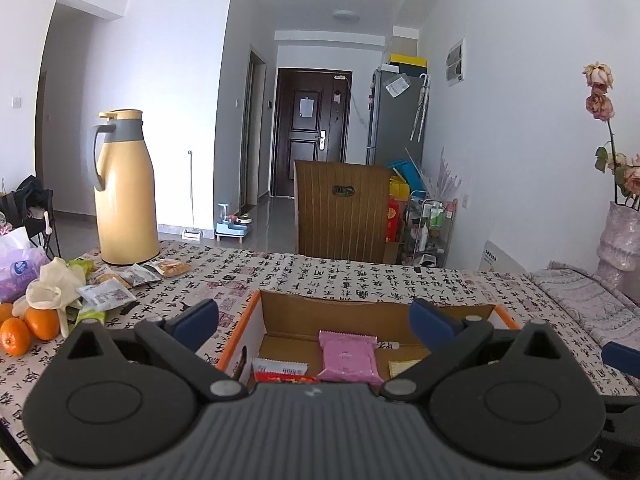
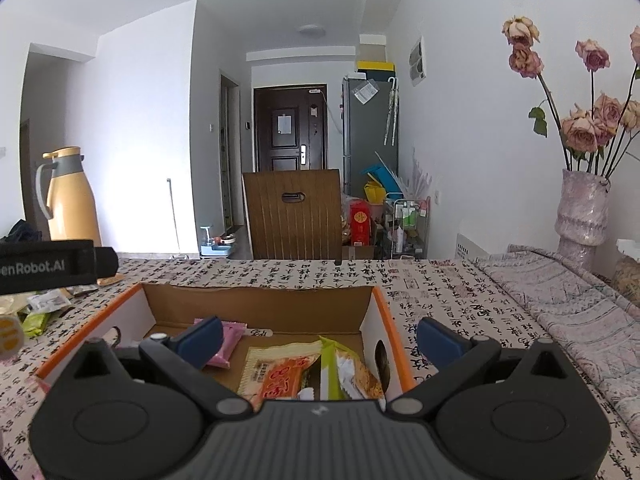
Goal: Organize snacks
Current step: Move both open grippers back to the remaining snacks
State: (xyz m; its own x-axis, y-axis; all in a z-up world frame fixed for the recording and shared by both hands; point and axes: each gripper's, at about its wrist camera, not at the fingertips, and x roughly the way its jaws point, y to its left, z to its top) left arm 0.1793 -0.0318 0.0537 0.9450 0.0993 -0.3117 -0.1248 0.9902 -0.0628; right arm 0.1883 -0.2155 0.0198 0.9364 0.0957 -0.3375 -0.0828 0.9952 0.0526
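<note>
Both tools hung over the open cardboard box (image 2: pixel 256 304), and neither carried anything: the left gripper (image 1: pixel 314 322) stood spread wide and empty, and the right gripper (image 2: pixel 320 338) likewise wide with nothing between its blue pads. By my reading the task sat between placements, with some snacks already boxed and more waiting outside

Inside the box lay a pink packet (image 1: pixel 348 356), a red-and-white packet (image 1: pixel 282 372) beside it toward the left wall, and, on the right side, an orange-labelled packet (image 2: pixel 280 376) next to a green-and-tan packet (image 2: pixel 348 368). The loose snack packets (image 1: pixel 120 284) lay in a heap on the patterned tablecloth (image 1: pixel 360 276), well to the left of the box, near the oranges (image 1: pixel 28 326) and in front of the yellow thermos jug (image 1: pixel 126 188)

The next move probably fell to the left gripper: swing left, drop low over the cloth and close on one flat packet. Thin wrappers lying flat would likely need a shallow approach at one edge

The box walls stood upright with an orange rim, so any entry had to come from above. Open cloth lay between box and heap, giving free passage; the oranges and a pale crumpled glove (image 1: pixel 56 284) crowded the heap's near side. To the right a quilted cloth (image 2: pixel 560 300) and a vase of dried roses (image 2: pixel 582 212) stood clear of the route
</note>
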